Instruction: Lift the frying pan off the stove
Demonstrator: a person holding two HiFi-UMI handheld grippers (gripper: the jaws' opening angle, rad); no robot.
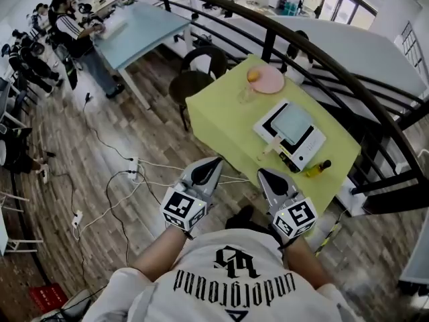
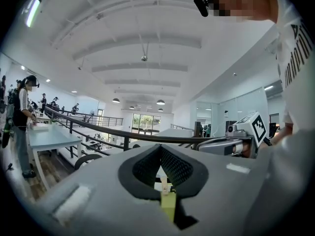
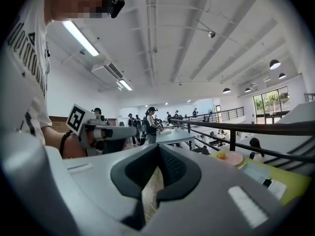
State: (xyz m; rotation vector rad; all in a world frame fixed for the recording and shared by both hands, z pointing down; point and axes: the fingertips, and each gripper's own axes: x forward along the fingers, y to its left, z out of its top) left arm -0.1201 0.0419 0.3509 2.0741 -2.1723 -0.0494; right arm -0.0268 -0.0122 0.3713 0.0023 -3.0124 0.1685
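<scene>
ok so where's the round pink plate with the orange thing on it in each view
head view: round pink plate at the yellow-green table's far corner, upper centre-right
left gripper view: not in it
right gripper view: plate right of centre, just below the rail
shared landmark: black curved handrail, in all three

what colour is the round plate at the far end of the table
Pink. The plate shows best in the head view.
</scene>
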